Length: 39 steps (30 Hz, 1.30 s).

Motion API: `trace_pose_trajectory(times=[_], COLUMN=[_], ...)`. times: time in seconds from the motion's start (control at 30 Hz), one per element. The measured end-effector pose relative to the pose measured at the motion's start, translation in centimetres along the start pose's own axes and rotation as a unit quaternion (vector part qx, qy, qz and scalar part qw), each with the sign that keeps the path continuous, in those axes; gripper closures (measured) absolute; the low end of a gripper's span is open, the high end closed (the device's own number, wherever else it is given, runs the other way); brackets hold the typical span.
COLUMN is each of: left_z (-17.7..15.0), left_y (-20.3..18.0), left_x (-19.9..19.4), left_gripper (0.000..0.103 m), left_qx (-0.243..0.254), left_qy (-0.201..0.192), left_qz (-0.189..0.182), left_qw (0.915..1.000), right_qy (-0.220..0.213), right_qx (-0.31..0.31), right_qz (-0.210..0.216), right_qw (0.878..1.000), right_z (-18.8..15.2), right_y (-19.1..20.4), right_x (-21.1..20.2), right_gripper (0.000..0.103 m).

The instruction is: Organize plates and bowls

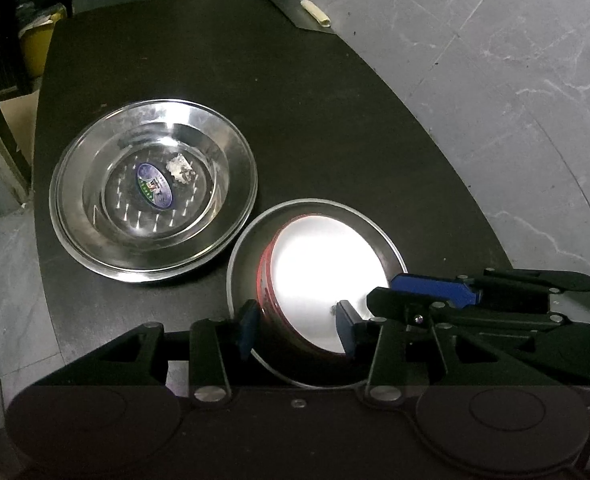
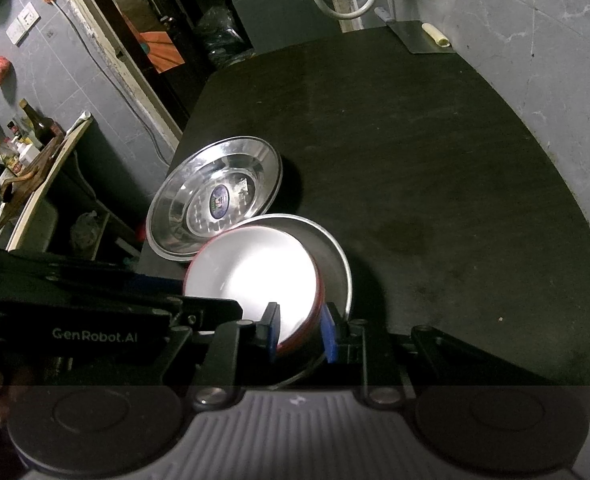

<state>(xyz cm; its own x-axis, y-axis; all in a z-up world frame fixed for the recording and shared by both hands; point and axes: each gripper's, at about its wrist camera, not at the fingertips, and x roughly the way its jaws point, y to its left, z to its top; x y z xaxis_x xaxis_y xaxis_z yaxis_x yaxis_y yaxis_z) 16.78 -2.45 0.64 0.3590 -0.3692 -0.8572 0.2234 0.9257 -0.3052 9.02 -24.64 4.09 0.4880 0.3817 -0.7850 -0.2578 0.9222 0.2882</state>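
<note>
A red bowl with a white inside (image 1: 323, 276) (image 2: 251, 272) sits tilted inside a steel plate (image 1: 243, 248) (image 2: 335, 256) near the table's front edge. My left gripper (image 1: 295, 330) straddles the bowl's near rim, one blue pad outside, one inside, jaws fairly wide. My right gripper (image 2: 301, 332) is shut on the bowl's rim at the other side; it shows in the left wrist view (image 1: 431, 288). A second, empty steel plate (image 1: 153, 188) (image 2: 215, 196) with an oval sticker lies to the left, its rim touching the first plate.
The dark table (image 1: 315, 100) (image 2: 435, 160) runs far back. A dark flat board with a pale roll (image 1: 315, 12) (image 2: 435, 34) lies at its far corner. Grey tiled floor is on the right; shelves with bottles (image 2: 27, 136) stand to the left.
</note>
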Motion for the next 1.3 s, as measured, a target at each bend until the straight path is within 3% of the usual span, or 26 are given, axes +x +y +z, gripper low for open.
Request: trace_pose_trajectory(times=[0.27,0.4,0.5,0.6,0.7,0.77,0.87,1.07,1.17,1.3], left_z=[-0.1,-0.1,-0.1,-0.1,-0.2,-0.2,-0.3,-0.9,-1.2,-1.7], left_y=[-0.2,-0.2,-0.1,0.0,-0.1,-0.1,0.1,0.8,1.2,2.0], left_x=[-0.2,-0.9,-1.4,-1.9,-2.3,-2.6,-2.9,-3.6,-4.0,-3.8], left_gripper=[0.052,0.037,0.024,0.021,0.014,0.009,0.001,0.001,0.001,0.001], left_qx=[0.000,-0.001,-0.003,-0.006,-0.001,-0.001,-0.003,-0.011,-0.014,-0.014], left_qy=[-0.008,-0.026,-0.039,-0.049,-0.059,-0.066,-0.069,-0.078,-0.076,-0.052], left_qz=[0.001,-0.003,0.006,-0.009,-0.009,-0.005,-0.001,0.013,0.039,0.101], left_qw=[1.0000,0.9997,0.9992,0.9987,0.9982,0.9978,0.9976,0.9968,0.9962,0.9935], right_qy=[-0.012,-0.034,-0.049,-0.060,-0.068,-0.073,-0.082,-0.064,-0.056,-0.038], right_qx=[0.002,0.006,0.017,0.022,0.025,0.032,0.049,0.068,0.071,0.072], right_qz=[-0.003,-0.011,-0.016,-0.020,-0.030,-0.047,-0.074,-0.113,-0.121,-0.131], right_qw=[1.000,0.999,0.999,0.998,0.997,0.996,0.993,0.989,0.989,0.988], right_z=[0.0,0.1,0.1,0.1,0.1,0.1,0.0,-0.2,-0.4,-0.6], right_y=[-0.2,-0.6,-1.1,-1.3,-1.4,-1.6,-2.3,-3.3,-3.6,-3.8], right_x=[-0.5,-1.3,-1.8,-2.2,-2.4,-2.5,-2.7,-2.2,-2.0,-1.5], right_gripper=[0.077,0.073,0.059,0.053,0.041,0.019,0.000,0.000,0.000,0.000])
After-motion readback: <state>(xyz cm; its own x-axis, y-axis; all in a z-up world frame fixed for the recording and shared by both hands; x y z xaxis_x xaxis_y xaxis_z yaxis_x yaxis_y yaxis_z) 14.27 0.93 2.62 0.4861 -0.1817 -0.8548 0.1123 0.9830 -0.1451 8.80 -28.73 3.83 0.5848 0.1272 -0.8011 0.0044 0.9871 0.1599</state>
